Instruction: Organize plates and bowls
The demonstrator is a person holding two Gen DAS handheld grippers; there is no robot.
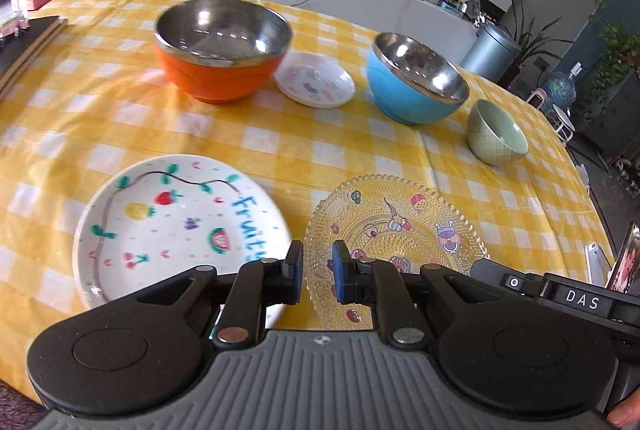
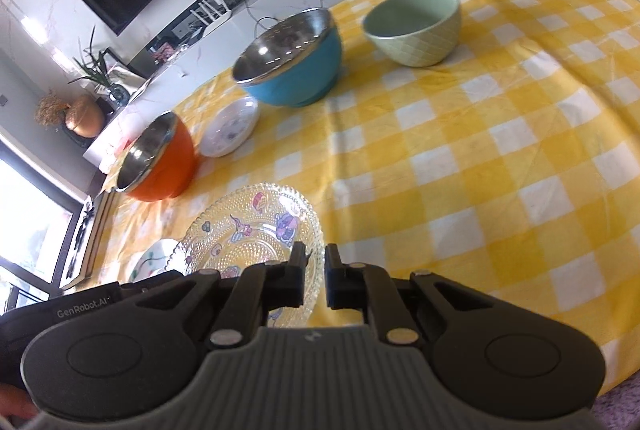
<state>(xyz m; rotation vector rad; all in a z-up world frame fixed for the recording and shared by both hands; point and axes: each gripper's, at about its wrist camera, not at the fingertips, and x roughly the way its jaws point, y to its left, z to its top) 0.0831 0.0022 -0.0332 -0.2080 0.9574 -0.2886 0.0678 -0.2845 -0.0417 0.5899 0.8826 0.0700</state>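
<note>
clear beaded glass plate [image 2: 252, 230] lies nearest, its right rim between the narrowly parted fingers of the right gripper [image 2: 315, 264]; whether they pinch it i cannot tell. the left gripper [image 1: 317, 262] hovers slightly open at its left rim, beside the fruity plate [image 1: 180, 226]. farther off sit empty bowls: orange bowl [image 1: 218, 48], small white plate [image 1: 316, 80], blue bowl [image 1: 416, 78], green bowl [image 1: 496, 132].

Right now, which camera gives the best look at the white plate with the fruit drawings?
The left wrist view. There the fruit plate lies almost whole, its drawings and lettering readable, only its near edge hidden behind the left gripper. The right wrist view shows just a sliver of it at the lower left.
</note>
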